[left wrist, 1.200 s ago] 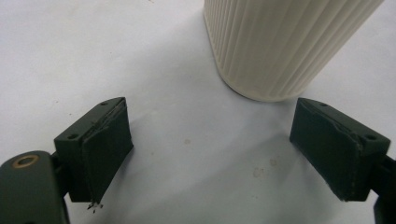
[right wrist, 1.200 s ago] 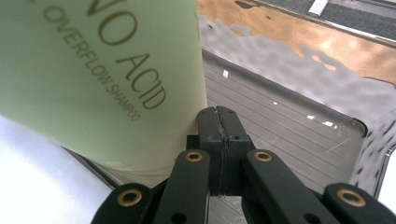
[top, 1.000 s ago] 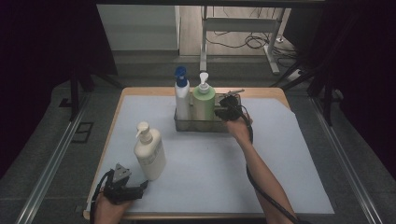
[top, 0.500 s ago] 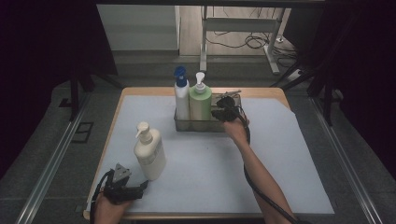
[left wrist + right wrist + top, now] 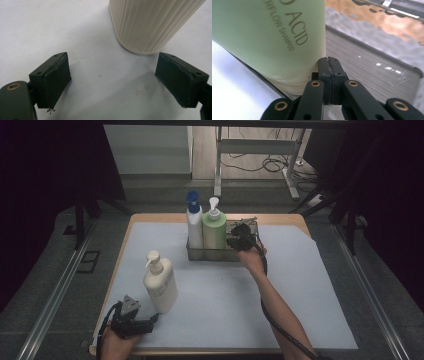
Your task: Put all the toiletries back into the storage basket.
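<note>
One table (image 5: 150, 222) carries one pale sheet (image 5: 300, 290) that covers most of its top. On the far middle of the sheet stands one metal tray (image 5: 212, 255), and there are three pump bottles in all. Two stand upright in the tray: a green bottle (image 5: 214, 231) in the middle and, touching its left side, a white bottle with a blue pump (image 5: 194, 226). The third, a cream bottle (image 5: 161, 284), stands alone on the sheet at the near left, well apart from the tray.

There are two grippers. The right gripper (image 5: 234, 241) sits at the right part of the tray, just beside the green bottle; in the right gripper view its jaws are pressed together with nothing between them, the tips right by the bottle's side near its base. The left gripper (image 5: 150, 322) lies at the near left edge, jaws wide apart, the cream bottle just beyond them.

A second ago the green bottle leaned to the right; now it stands straight. The left gripper has kept its place.
</note>
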### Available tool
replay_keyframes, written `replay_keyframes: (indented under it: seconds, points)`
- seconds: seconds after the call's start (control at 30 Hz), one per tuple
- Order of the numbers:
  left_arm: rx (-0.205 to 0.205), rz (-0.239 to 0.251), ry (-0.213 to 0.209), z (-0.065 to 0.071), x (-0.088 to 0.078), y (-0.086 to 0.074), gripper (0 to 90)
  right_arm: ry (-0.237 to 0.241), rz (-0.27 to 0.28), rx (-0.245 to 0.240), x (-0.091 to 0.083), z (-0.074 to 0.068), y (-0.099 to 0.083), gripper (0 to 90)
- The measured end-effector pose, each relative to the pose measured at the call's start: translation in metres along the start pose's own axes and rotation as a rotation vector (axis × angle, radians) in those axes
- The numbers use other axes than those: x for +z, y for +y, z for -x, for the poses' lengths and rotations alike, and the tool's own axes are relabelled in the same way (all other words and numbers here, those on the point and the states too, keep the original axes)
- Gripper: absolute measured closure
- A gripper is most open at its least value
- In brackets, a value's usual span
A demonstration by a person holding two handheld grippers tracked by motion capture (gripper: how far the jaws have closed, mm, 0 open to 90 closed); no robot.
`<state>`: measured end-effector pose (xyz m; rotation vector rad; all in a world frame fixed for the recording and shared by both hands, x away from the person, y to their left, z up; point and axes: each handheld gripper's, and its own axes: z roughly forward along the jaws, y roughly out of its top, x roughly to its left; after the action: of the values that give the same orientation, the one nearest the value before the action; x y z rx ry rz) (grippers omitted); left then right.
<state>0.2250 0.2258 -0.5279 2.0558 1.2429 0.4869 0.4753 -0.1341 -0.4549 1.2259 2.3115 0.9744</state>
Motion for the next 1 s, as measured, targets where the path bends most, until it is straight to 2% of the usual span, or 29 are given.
replay_keyframes:
  seconds: [0.07, 0.17, 0.37, 0.57, 0.77, 1.0]
  points:
    - [0.000, 0.000, 0.000, 0.000, 0.000, 0.000, 12.2, -0.014, 0.002, -0.010, -0.002, 0.001, 0.000, 84.3]
    - [0.000, 0.001, 0.000, 0.000, 0.000, 0.000, 12.2, 0.000, 0.018, 0.002, -0.007, 0.004, 0.001, 82.1]
    - [-0.002, 0.001, 0.001, 0.000, 0.000, 0.000, 12.2, 0.006, 0.030, -0.015, -0.018, 0.005, 0.002, 74.6]
    - [-0.001, 0.002, 0.001, 0.000, 0.000, 0.000, 12.2, 0.015, 0.053, -0.035, -0.030, 0.001, 0.000, 59.9]
    - [-0.001, 0.002, 0.001, 0.000, 0.000, 0.000, 12.2, 0.051, 0.074, -0.051, -0.042, 0.000, -0.005, 46.0]
    - [-0.001, 0.001, -0.001, 0.000, 0.000, 0.000, 12.2, 0.066, 0.092, -0.084, -0.057, -0.001, -0.015, 34.3]
